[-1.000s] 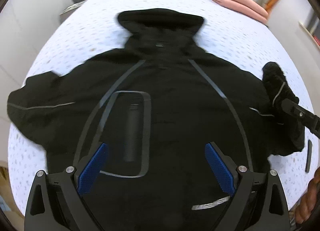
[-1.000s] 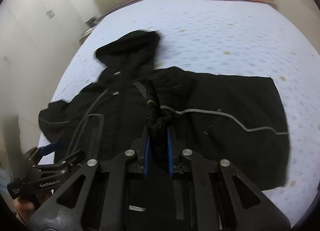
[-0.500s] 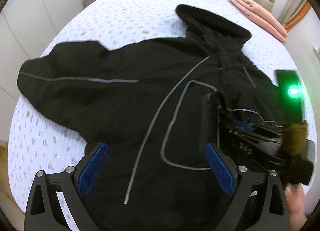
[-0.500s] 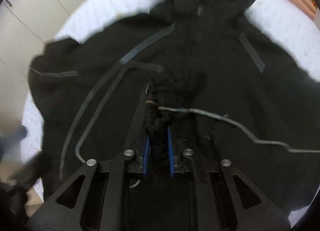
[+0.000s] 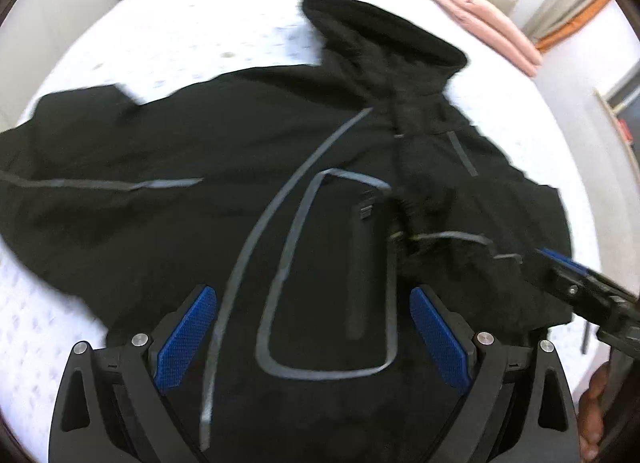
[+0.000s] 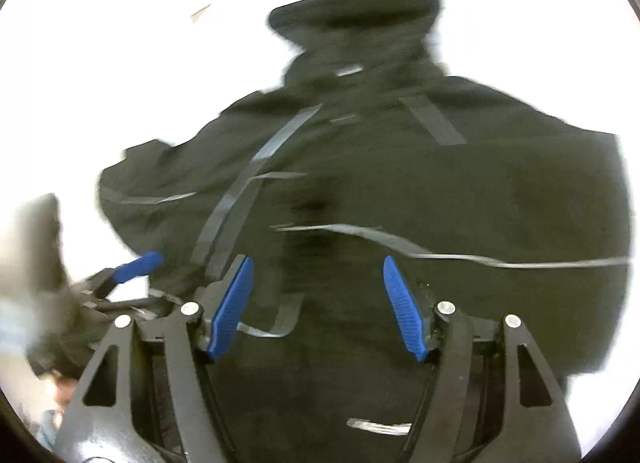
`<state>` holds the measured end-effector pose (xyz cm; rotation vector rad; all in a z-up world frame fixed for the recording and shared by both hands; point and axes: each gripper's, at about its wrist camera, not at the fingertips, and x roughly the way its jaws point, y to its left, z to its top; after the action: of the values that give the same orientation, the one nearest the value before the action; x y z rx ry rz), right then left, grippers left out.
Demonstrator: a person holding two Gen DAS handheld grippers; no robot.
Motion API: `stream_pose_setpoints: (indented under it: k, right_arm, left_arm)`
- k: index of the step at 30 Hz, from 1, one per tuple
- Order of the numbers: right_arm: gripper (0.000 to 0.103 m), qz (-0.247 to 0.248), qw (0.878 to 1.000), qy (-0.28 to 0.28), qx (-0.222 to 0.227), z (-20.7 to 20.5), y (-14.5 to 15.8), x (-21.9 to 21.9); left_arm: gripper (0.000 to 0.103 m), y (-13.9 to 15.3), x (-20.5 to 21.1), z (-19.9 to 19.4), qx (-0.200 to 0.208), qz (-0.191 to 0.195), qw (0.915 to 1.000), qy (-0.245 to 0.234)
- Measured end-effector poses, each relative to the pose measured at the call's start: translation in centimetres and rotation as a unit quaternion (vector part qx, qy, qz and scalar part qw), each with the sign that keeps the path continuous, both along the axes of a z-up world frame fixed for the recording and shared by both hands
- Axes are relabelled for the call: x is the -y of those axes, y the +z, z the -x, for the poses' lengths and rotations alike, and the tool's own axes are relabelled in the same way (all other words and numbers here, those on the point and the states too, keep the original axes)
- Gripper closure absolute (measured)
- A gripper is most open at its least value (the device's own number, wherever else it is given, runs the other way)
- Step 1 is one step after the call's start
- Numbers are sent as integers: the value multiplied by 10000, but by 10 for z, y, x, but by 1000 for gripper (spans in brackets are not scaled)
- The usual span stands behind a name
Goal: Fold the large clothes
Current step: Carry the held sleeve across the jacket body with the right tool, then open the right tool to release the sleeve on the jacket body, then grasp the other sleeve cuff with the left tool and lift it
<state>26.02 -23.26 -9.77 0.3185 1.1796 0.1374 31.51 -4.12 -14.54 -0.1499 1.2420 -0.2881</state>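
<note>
While both grippers' fingers (image 5: 186,337) stand spread, right pair opening, jacket (image 5: 200,191) leaves bedsheet (image 5: 36,327) margins bare.

You're looking at a black hooded jacket (image 5: 248,167) lying front-up on the bed, hood (image 5: 384,35) pointing away, grey reflective stripes showing; one sleeve is lying folded across the chest, the other is spreading outward.
</note>
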Motion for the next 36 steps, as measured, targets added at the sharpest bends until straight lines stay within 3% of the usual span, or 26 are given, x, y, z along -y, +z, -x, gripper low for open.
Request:
stream_pose_setpoints:
  k: [1, 4, 5, 7, 9, 11, 12, 15, 18, 21, 24, 26, 28, 32, 34, 36]
  right_arm:
    - [44, 288, 9993, -231, -72, 3, -6, 13]
    - [83, 845, 9933, -642, -457, 6, -41, 45]
    - [91, 950, 9914, -718, -535, 6, -51, 51]
    - [95, 966, 9888, -784, -823, 5, -79, 56]
    - [95, 742, 9888, -827, -993, 3, -99, 57]
    - [95, 771, 9890, -832, -954, 0, -99, 55]
    - [95, 778, 9888, -840, -952, 0, -99, 54]
    - [95, 755, 9892, -858, -914, 5, -98, 54]
    - [94, 679, 9895, -868, -937, 16, -91, 60]
    - [93, 681, 9900, -790, -946, 12, -85, 66]
    - [83, 586, 9912, -740, -931, 12, -72, 65]
    - [67, 464, 9932, -677, -822, 16, -59, 62]
    - [57, 445, 9953, -590, -621, 19, -41, 54]
    - [56, 424, 9975, -476, -296, 23, -17, 42]
    - [56, 502, 9971, -529, -233, 23, -12, 42]
    - [56, 651, 9960, -566, -228, 27, -15, 47]
  left_arm:
    - [5, -3, 9, -6, -53, 174, 9998, -122]
    - [5, -14, 27, -17, -220, 656, 9968, -401]
    - [5, -19, 33, -20, -328, 824, 9947, -520]
    - [5, -29, 42, -25, -493, 1107, 9903, -686]
    - [7, -39, 50, -32, -554, 1105, 9899, -697]
    - [21, -45, 55, -37, -627, 1119, 9890, -741]
    - [34, -49, 57, -39, -716, 1158, 9875, -791]
    - [45, -51, 66, -40, -723, 1198, 9856, -953]
    - [81, -51, 72, -39, -675, 1224, 9842, -1083]
    - [84, -44, 73, -39, -442, 1174, 9861, -1087]
    - [84, -22, 64, -38, -238, 1224, 9869, -1023]
    - [84, 0, 49, -39, 22, 1263, 9878, -910]
    - [84, 20, 29, -41, 290, 1205, 9894, -756]
    - [84, 45, -21, -43, 655, 989, 9923, -353]
    - [84, 48, -51, -41, 765, 701, 9945, -110]
    - [84, 38, -76, -39, 624, 602, 9962, 76]
